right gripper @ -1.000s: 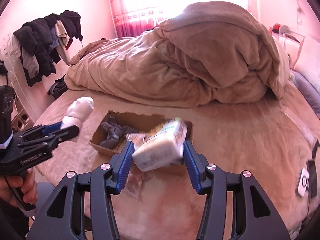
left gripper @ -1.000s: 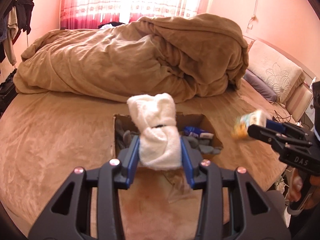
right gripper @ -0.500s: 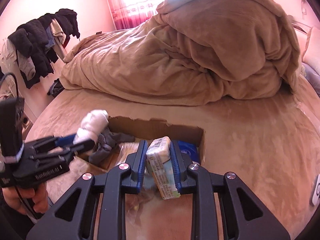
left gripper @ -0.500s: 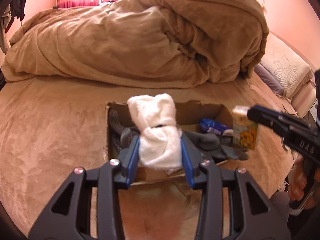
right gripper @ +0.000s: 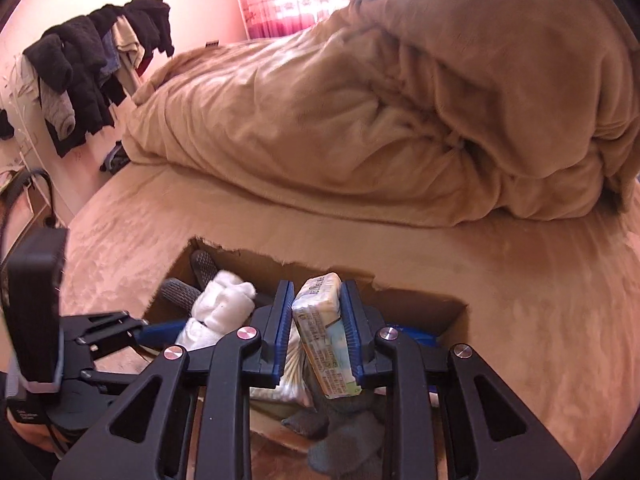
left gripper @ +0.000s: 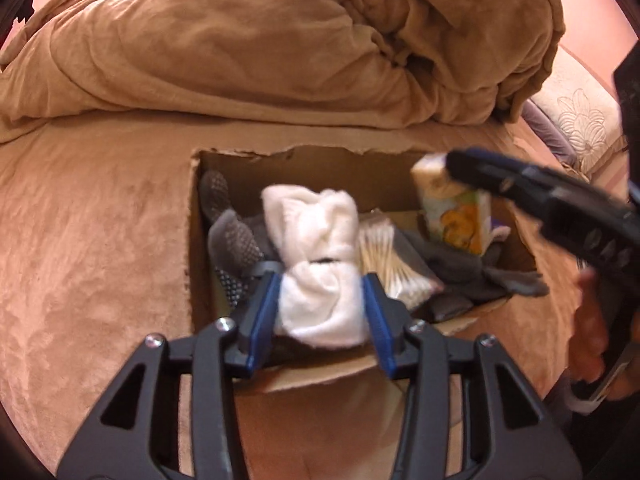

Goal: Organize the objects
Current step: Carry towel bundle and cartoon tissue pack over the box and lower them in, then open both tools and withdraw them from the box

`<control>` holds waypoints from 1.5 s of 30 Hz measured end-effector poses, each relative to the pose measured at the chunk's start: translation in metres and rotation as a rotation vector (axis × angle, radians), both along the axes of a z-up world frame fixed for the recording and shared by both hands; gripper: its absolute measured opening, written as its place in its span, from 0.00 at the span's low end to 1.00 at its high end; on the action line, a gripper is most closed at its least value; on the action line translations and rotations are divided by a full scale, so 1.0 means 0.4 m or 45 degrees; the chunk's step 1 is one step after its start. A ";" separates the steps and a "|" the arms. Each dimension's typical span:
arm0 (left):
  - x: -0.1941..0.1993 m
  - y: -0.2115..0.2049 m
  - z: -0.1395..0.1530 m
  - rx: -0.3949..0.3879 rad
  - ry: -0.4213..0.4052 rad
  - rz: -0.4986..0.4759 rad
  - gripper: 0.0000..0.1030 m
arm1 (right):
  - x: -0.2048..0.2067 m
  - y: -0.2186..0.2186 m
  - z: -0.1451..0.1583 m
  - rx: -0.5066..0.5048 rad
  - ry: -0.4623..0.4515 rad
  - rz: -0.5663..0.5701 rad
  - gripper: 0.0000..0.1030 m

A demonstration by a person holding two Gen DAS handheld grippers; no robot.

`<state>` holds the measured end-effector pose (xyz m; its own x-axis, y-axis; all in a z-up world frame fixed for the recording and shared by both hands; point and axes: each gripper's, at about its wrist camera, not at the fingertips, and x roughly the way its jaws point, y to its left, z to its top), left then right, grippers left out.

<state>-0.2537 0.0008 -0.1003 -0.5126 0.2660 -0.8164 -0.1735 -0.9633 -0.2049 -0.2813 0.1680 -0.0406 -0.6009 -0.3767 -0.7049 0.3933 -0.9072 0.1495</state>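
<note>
Nearest the lens in the left wrist view, the left gripper [left gripper: 323,304] has its jaws clamped on a rolled white towel [left gripper: 316,268], held just over the near wall of the cardboard box [left gripper: 320,372], lower centre of frame. In the right wrist view the right gripper [right gripper: 316,328] is pinching a tissue pack [right gripper: 324,340] on its narrow sides, tilted a bit, low over the box's right half, bottom centre of frame.

So both hands look ready to drop their stuff in. My tips for doing it cleanly: lower each one until it's nearly resting on the pile before opening the jaws, because the box is shallow with torn edges and things could roll out. Under the towel, mid frame in the left view, there's a bag of cotton swabs [left gripper: 390,264] and grey grippy socks [left gripper: 236,240], so I'd slide the towel toward the left gap and not squash the swabs. The tissue pack could go flat by the blue packet [right gripper: 412,336] at the right wall. Release one at a time, since the two grippers are close and could knock each other.

Past the box, upper frame, it's just the tan bed sheet [left gripper: 92,216] and the heaped duvet [left gripper: 280,40], with dark clothes [right gripper: 92,60] hanging at the upper left of the right view
</note>
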 end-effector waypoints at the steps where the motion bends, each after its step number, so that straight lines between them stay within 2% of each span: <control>1: 0.004 -0.005 0.005 0.003 0.010 0.010 0.56 | -0.001 -0.002 -0.007 -0.005 -0.008 0.001 0.28; 2: 0.007 -0.009 0.011 0.009 0.020 0.021 0.57 | -0.002 -0.005 -0.016 -0.009 -0.019 0.001 0.32; 4: 0.013 -0.020 0.022 0.025 0.028 0.039 0.57 | 0.002 -0.006 -0.024 -0.021 -0.028 0.001 0.50; 6: 0.022 -0.028 0.035 0.030 0.040 0.053 0.58 | 0.009 -0.002 -0.023 -0.040 -0.031 -0.002 0.59; 10: 0.054 -0.040 0.065 0.037 0.064 0.075 0.58 | 0.032 0.014 0.001 -0.057 -0.023 -0.023 0.59; 14: 0.097 -0.056 0.098 0.053 0.090 0.100 0.67 | 0.070 0.034 0.036 -0.057 -0.005 -0.049 0.59; 22: 0.205 -0.077 0.176 0.065 0.151 0.113 0.67 | 0.174 0.051 0.088 -0.046 0.023 -0.073 0.59; 28: 0.272 -0.085 0.201 0.065 0.178 0.118 0.67 | 0.240 0.067 0.103 -0.050 0.031 -0.103 0.60; 36: 0.351 -0.123 0.210 0.078 0.236 0.168 0.67 | 0.315 0.063 0.094 -0.041 0.018 -0.106 0.60; 45: 0.386 -0.174 0.142 0.079 0.232 0.188 0.67 | 0.356 0.039 0.024 -0.023 -0.043 -0.112 0.61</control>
<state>-0.0992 -0.0686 -0.0434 -0.6871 0.2241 -0.6911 -0.0712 -0.9674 -0.2429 -0.1390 0.1834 -0.0311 -0.6081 -0.3366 -0.7190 0.3069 -0.9349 0.1781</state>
